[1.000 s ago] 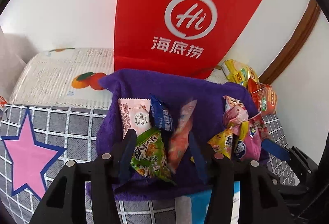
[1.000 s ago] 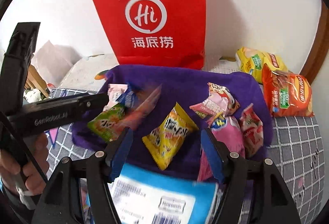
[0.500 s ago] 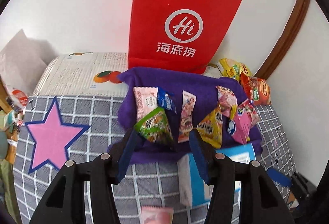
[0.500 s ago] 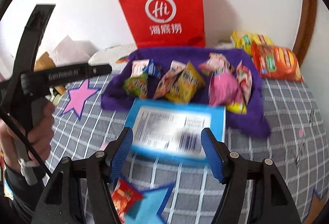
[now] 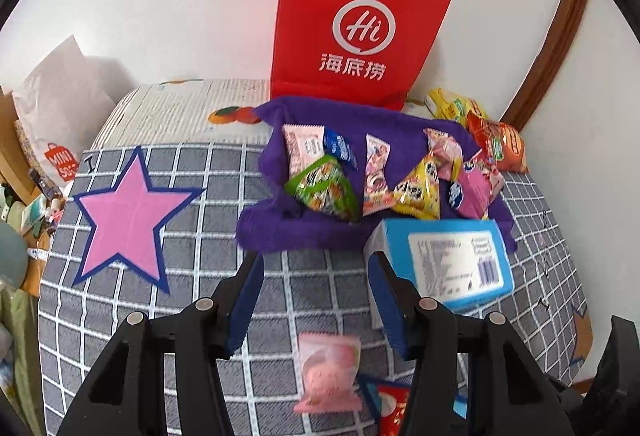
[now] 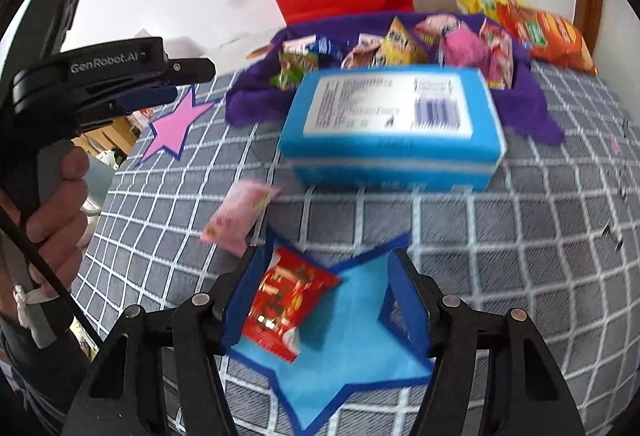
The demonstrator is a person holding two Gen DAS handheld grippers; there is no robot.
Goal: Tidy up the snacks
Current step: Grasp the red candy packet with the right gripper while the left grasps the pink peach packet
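- Red paper bag (image 5: 360, 24): stands upright against the white wall; a white ring encloses "Hi", with three Chinese characters beneath.
- Left gripper (image 5: 316, 300): jaws parted and empty; its side reads "GenRobot.AI" in the right wrist view, where a hand (image 6: 56, 204) grips its handle.
- Right gripper (image 6: 324, 300): jaws have just been closing but stand apart; the red snack packet (image 6: 286, 300) lies between them on a blue star (image 6: 344, 352), against the left pad, the right pad clear of it.
- Pink snack packet (image 5: 328, 372): lies flat on the grey checked cloth (image 5: 180, 336), near the red one.
- Blue box (image 5: 452, 262): white label with barcode, print too small to read; its far end rests on the purple towel (image 5: 272, 232).
- Purple towel: holds the sorted small packets.
- White bag (image 5: 60, 108): at the left edge, red tag reading "MINI SO".
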